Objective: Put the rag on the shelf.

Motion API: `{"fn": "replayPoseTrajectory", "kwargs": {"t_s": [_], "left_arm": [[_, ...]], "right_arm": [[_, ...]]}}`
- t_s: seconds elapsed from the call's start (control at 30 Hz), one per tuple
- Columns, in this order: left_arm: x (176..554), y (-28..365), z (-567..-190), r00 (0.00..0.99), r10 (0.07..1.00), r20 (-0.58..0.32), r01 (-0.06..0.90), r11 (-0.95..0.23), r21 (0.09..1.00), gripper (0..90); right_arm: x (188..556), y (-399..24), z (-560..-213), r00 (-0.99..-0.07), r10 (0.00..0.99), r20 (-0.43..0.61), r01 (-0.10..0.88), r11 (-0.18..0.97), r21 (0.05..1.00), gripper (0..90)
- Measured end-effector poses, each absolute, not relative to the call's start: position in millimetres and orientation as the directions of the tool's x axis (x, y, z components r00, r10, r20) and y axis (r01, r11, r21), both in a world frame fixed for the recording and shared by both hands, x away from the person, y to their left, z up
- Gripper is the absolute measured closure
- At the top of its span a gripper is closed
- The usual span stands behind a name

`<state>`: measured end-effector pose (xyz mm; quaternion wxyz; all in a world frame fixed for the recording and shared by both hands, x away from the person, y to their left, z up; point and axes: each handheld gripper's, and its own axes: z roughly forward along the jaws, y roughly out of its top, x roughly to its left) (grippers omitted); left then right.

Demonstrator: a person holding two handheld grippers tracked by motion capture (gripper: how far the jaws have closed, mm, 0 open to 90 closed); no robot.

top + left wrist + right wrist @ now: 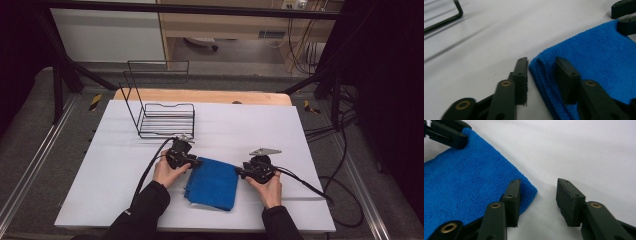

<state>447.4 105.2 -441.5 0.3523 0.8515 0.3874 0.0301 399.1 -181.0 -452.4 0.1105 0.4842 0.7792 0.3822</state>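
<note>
Blue folded microfibre cloth [212, 183] lies near table's [300, 135] front edge, left gripper [541, 65] and right gripper [537, 186] gaping astride its far corners, nothing pinched, lift pending.

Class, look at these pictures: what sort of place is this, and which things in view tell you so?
Probably a lab or workshop recording bench: a white-covered table inside a black metal frame, loose cables on the floor, and a person working a blue cloth with handheld grippers.

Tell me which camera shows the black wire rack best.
The high view: the whole black wire rack stands on the white table, beyond the folded blue cloth. The left gripper view catches just one corner of it at the top left. The right gripper view looks at cloth and table.
</note>
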Motion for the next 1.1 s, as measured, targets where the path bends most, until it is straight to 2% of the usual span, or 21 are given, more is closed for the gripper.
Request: {"fn": "replayPoseTrajectory", "kwargs": {"t_s": [0.07, 0.1, 0.13, 0.17, 0.23, 0.27, 0.4, 0.53, 0.6, 0.63, 0.67, 0.73, 0.83, 0.93, 1.1], "left_arm": [[445.6, 104.6, -442.1, 0.701, 0.675, -0.229, 0.639, -0.453, 0.621, 72.3], [444.4, 104.2, -442.5, 0.7, 0.674, -0.234, 0.641, -0.45, 0.622, 79.6], [442.7, 103.8, -442.6, 0.701, 0.675, -0.23, 0.637, -0.447, 0.628, 81.8], [441.2, 103.7, -442.1, 0.703, 0.675, -0.225, 0.633, -0.45, 0.63, 81.8], [437.7, 105.0, -440.1, 0.701, 0.68, -0.217, 0.629, -0.446, 0.636, 83.6], [435.5, 107.3, -438.3, 0.701, 0.681, -0.21, 0.626, -0.448, 0.639, 84.2], [421.6, 120.8, -431.5, 0.682, 0.706, -0.19, 0.624, -0.427, 0.654, 84.1], [416.6, 132.5, -433.7, 0.661, 0.719, -0.216, 0.635, -0.382, 0.672, 82.8], [422.8, 132.2, -439.7, 0.646, 0.733, -0.212, 0.636, -0.364, 0.68, 76.7], [422.8, 132.2, -439.7, 0.646, 0.733, -0.212, 0.636, -0.364, 0.68, 74.1], [425.3, 132.2, -441.4, 0.641, 0.736, -0.216, 0.639, -0.357, 0.681, 72.0], [429.2, 131.1, -444.5, 0.634, 0.739, -0.229, 0.645, -0.342, 0.683, 71.8], [430.9, 130.9, -446.2, 0.637, 0.735, -0.231, 0.643, -0.341, 0.686, 70.6], [431.4, 131.2, -447.3, 0.645, 0.728, -0.233, 0.639, -0.347, 0.687, 71.7], [429.9, 129.1, -448.6, 0.663, 0.712, -0.229, 0.631, -0.368, 0.683, 77.6]], "right_arm": [[398.9, -180.6, -452.9, -0.506, 0.84, 0.195, 0.668, 0.239, 0.705, 62.2], [398.7, -179.7, -453.2, -0.511, 0.833, 0.212, 0.673, 0.234, 0.701, 71.1], [399.3, -179.4, -453.2, -0.519, 0.822, 0.236, 0.682, 0.232, 0.693, 77.4], [399.3, -179.4, -453.2, -0.519, 0.822, 0.236, 0.682, 0.232, 0.693, 77.4], [400.5, -176.5, -452.4, -0.532, 0.81, 0.245, 0.683, 0.24, 0.69, 85.7], [403.0, -172.0, -448.5, -0.551, 0.806, 0.216, 0.67, 0.273, 0.691, 87.5], [411.3, -161.5, -445.9, -0.591, 0.784, 0.187, 0.616, 0.29, 0.732, 87.9], [417.7, -154.7, -449.2, -0.605, 0.772, 0.195, 0.614, 0.296, 0.732, 87.1], [421.2, -155.5, -450.2, -0.604, 0.776, 0.184, 0.602, 0.293, 0.742, 80.6], [421.2, -155.5, -450.2, -0.604, 0.776, 0.184, 0.602, 0.293, 0.742, 80.6], [422.7, -155.9, -448.7, -0.599, 0.773, 0.206, 0.609, 0.273, 0.744, 71.9], [424.1, -155.7, -448.7, -0.606, 0.763, 0.225, 0.616, 0.27, 0.74, 69.6], [428.3, -154.4, -453.8, -0.601, 0.772, 0.206, 0.62, 0.288, 0.73, 60.9], [428.0, -153.4, -456.2, -0.605, 0.772, 0.197, 0.614, 0.294, 0.732, 60.4], [425.5, -153.7, -454.5, -0.615, 0.755, 0.228, 0.637, 0.305, 0.708, 69.3]]}}
